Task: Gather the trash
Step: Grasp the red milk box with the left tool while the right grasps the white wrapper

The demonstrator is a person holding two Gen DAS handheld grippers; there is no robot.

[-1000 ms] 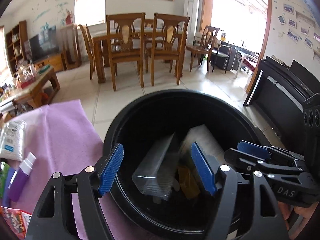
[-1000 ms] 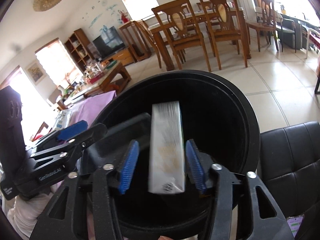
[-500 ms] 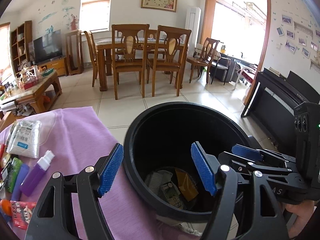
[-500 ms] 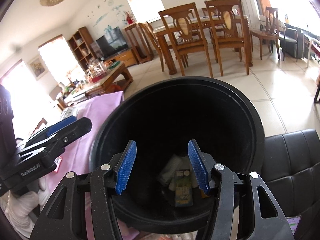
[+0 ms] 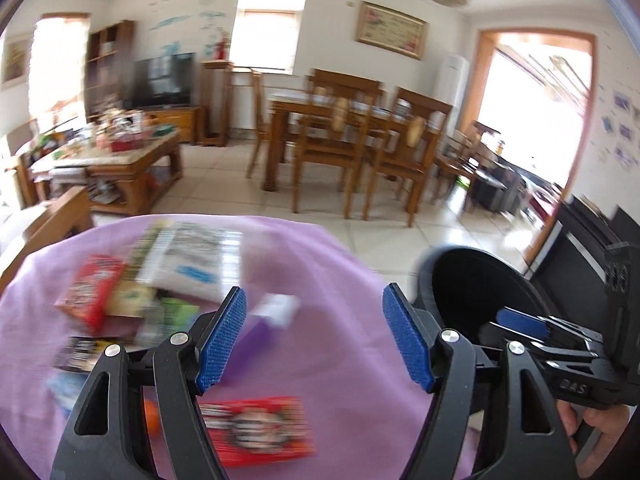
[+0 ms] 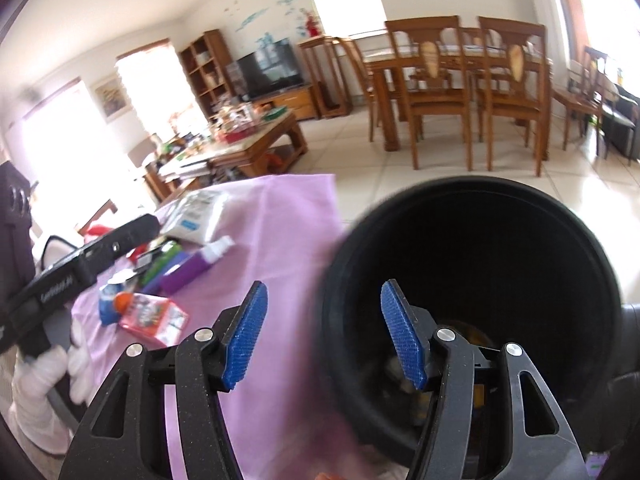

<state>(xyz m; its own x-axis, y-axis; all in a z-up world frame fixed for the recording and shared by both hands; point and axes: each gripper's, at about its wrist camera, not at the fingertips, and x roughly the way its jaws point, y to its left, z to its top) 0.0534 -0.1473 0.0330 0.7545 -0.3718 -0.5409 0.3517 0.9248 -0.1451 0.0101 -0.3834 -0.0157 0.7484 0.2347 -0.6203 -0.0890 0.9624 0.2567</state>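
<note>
Sunlit living room with pale floor tiles [image 5: 208,184]: at left, a cluttered wooden coffee table [image 5: 120,160]; behind, a wooden dining table with chairs [image 5: 344,128]. Nearer, a lilac cloth-covered surface [image 5: 328,344] carries blurred trash: red printed packets [image 5: 256,428], a white plastic pouch [image 5: 192,256], a purple spray bottle [image 5: 260,328]. Left gripper [image 5: 314,344] hovers over the cloth, jaws apart, empty. At right, the black round bin [image 6: 472,280] holds discarded wrappers; right gripper [image 6: 324,336], empty, straddles its rim, jaws having just widened.
</note>
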